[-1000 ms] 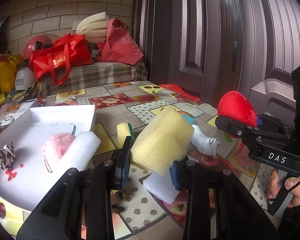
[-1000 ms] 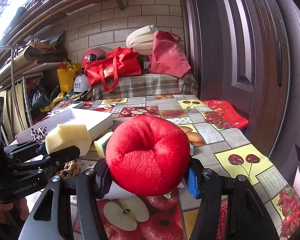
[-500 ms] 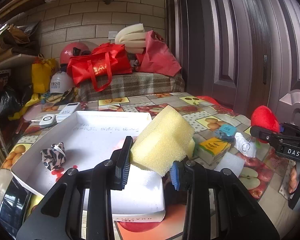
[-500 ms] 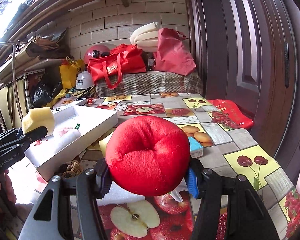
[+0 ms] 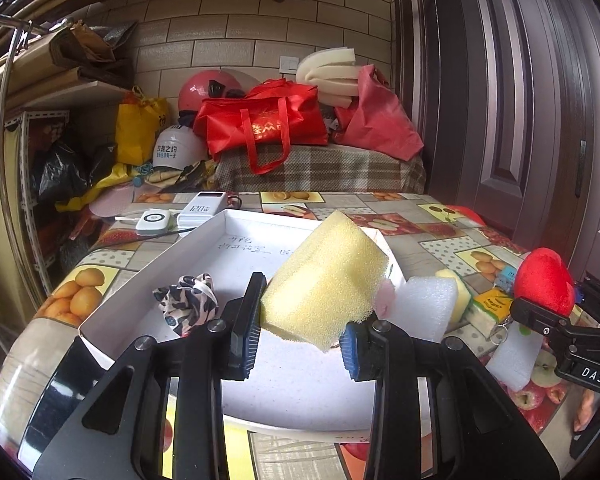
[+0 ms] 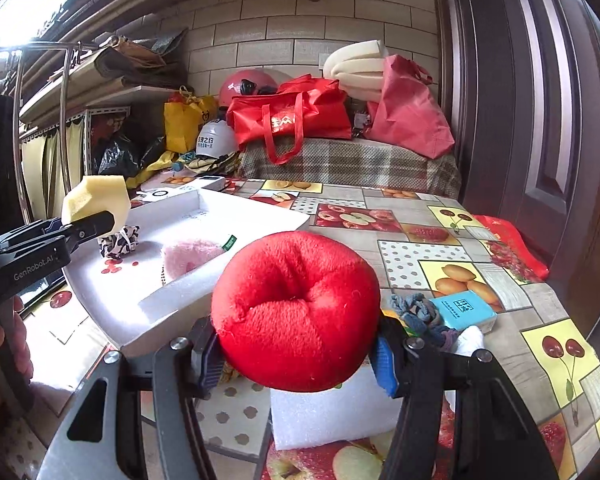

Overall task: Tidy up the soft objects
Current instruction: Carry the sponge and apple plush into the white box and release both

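**Both Hand-Held Grippers Loaded: Sponge Over Box, Plush Apple Over Surface**

Left hand-held gripper (image 5: pixel 300 322): clenched on a yellow foam sponge (image 5: pixel 326 280), pinched at its lower corners between the two pads. Sponge tilted, one corner pointing up and away. Held above the near part of a shallow white box (image 5: pixel 152 268), not touching its floor.

Inside the white box: a black-and-white patterned scrunchie (image 5: pixel 188 300) near the left wall; a pink fluffy item (image 6: pixel 192 256) further right; a white foam roll (image 5: pixel 428 308) along the right-hand edge, apparently resting partly on the rim, though the sponge hides the contact.

Right hand-held gripper (image 6: pixel 296 356): grasping a red plush apple (image 6: pixel 296 308), dimple facing the camera, squeezed on both sides. Held above the surface (image 6: pixel 420 256), which is covered in a fruit-print oilcloth, just beside the box's right corner.

Directly below the apple: a flat white foam block (image 6: pixel 332 412) lying on the surface. To its right: a grey-blue tangled fabric item (image 6: pixel 416 308) touching a teal tissue packet (image 6: pixel 464 312).

Beyond the box, at its far left: a white power bank (image 5: pixel 200 212) beside a small white device (image 5: pixel 154 220). Behind the surface: a red tote bag (image 5: pixel 264 124) on a plaid-covered ledge.
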Tool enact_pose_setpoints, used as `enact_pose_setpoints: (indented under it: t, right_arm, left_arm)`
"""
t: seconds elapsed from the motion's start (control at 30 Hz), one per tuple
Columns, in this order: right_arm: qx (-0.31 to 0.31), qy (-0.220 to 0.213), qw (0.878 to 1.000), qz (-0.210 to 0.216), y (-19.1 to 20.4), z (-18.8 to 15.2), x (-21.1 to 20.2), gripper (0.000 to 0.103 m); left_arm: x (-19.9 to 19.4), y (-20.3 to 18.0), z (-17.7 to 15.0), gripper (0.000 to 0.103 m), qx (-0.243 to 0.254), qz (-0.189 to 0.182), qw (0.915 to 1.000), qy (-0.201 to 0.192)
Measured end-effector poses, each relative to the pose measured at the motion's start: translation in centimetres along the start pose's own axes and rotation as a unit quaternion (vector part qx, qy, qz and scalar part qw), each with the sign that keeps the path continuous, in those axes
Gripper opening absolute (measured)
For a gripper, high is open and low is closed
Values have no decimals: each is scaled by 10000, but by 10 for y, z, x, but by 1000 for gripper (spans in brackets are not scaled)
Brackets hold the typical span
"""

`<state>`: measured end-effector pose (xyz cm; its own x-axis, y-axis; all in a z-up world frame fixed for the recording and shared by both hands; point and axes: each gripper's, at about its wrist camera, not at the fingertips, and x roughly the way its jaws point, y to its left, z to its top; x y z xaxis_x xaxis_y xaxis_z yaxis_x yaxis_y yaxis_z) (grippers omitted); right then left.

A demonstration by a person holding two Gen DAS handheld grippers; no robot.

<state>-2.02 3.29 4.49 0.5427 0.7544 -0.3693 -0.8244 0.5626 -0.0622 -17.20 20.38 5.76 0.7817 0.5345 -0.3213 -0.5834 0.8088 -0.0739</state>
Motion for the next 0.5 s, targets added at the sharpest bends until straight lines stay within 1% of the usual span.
enact_pose_setpoints:
  t: [0.23, 0.43, 0.5]
  right_arm:
    - [-112, 122, 9996, 210, 16, 5, 12, 60]
    - [94, 558, 9978, 345, 24, 11, 40, 60]
    - [178, 633, 9971, 389, 26, 13, 48, 60]
  left_arm:
    - [1, -1, 0, 33, 20, 8, 10000, 18]
    - [3, 2, 1, 33, -43, 29, 10000, 35]
    - [4, 5, 1, 33, -92, 22, 9999, 66]
